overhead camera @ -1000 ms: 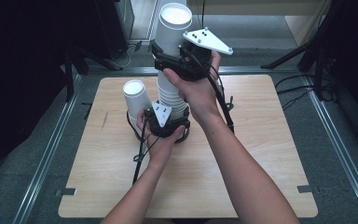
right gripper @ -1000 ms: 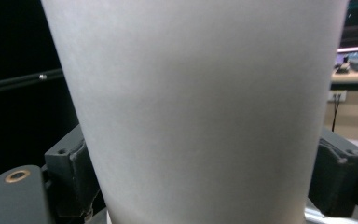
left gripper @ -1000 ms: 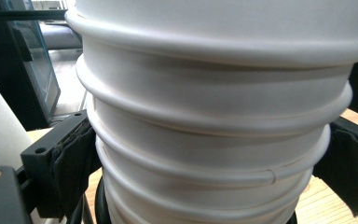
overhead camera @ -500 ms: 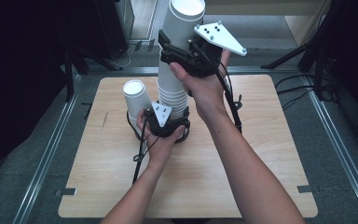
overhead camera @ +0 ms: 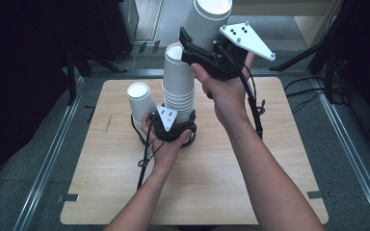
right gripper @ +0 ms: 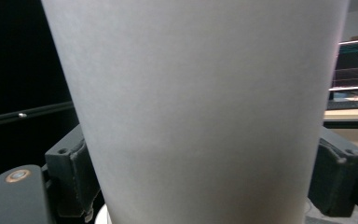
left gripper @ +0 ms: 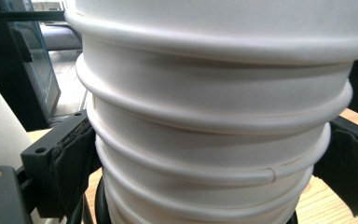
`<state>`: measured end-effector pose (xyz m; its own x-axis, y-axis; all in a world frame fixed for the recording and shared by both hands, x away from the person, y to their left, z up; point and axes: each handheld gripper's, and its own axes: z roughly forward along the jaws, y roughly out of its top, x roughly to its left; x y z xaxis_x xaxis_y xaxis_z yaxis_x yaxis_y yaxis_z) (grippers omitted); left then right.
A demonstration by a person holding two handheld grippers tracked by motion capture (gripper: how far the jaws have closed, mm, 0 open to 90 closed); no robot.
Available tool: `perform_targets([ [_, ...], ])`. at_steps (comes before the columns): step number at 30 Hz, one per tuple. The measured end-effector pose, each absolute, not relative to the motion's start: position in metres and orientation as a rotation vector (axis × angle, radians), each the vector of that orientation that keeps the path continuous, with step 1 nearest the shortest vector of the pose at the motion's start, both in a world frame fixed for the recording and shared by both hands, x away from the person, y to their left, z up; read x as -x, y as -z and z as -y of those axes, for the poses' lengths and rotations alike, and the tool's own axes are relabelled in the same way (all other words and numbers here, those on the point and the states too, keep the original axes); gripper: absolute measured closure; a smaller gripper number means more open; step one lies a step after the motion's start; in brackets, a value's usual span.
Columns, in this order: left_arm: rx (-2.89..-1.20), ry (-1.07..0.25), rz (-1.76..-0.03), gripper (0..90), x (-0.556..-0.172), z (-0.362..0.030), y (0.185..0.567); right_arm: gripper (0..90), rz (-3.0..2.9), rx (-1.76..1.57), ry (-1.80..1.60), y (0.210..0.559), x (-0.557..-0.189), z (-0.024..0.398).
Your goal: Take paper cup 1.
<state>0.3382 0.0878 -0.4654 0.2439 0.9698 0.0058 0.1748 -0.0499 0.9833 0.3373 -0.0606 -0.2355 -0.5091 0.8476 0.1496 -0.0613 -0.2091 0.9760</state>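
A single white paper cup sits at the top centre of the high view, lifted clear above the stack of white cups and tilted slightly. The right gripper is clamped on its side wall; in the right gripper view the cup's wall runs between the 2 black jaws, with both pads pressed against it. Just below, the stack stands upright on the wooden table at the frame's centre. The left gripper is closed around the stack's lower part, and the left gripper view shows the ringed rims squeezed between its jaws. 1 more white cup stands upright just left of the stack.
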Motion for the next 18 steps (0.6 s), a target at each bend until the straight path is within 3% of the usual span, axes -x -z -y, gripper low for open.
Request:
perform_targets([
  [18, -1.471, -0.955, -1.137, 2.4, -0.338, -0.088, 0.465, 13.4, -1.376, -1.012, -1.721, 0.263, -0.33, 0.101],
])
